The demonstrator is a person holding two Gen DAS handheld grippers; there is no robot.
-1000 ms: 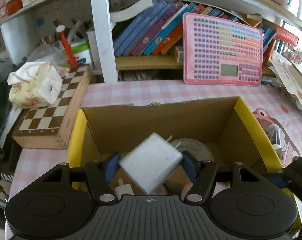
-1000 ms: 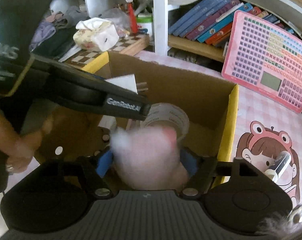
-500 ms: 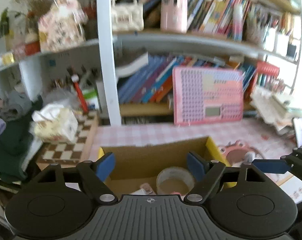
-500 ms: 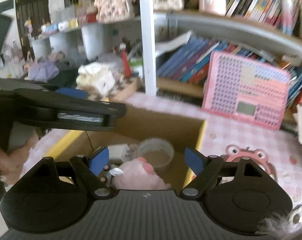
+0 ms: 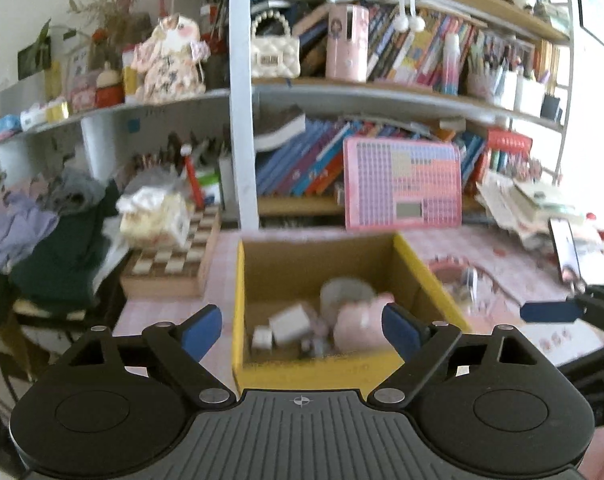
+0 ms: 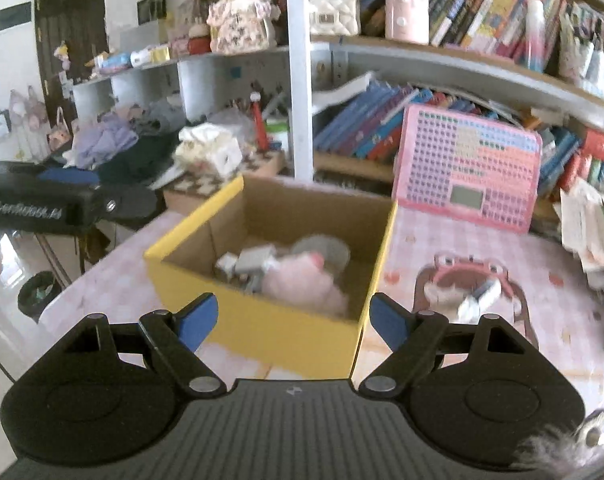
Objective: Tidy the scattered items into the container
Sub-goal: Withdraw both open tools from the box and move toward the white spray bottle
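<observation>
A yellow-rimmed cardboard box (image 5: pixel 238 280) (image 6: pixel 386 240) sits on the pink checked table. Inside lie a white charger block (image 5: pixel 288 320) (image 6: pixel 254 260), a pink plush toy (image 5: pixel 360 320) (image 6: pixel 302 284) and a tape roll (image 5: pixel 344 290) (image 6: pixel 326 246). My left gripper (image 5: pixel 302 330) is open and empty, raised in front of the box. My right gripper (image 6: pixel 292 320) is open and empty, raised at the box's near right corner. A small white item (image 6: pixel 480 296) lies on the cartoon mat to the right of the box.
A chessboard box (image 5: pixel 174 264) with a tissue pack (image 5: pixel 154 216) stands left of the box. A pink keyboard toy (image 5: pixel 402 184) (image 6: pixel 468 172) leans on the bookshelf behind. Stacked papers (image 5: pixel 530 208) lie at the right. Clothes (image 5: pixel 42 232) are piled at the far left.
Both grippers opened, dropped the charger block and the pink plush into the box, then pulled up and back away from it.
</observation>
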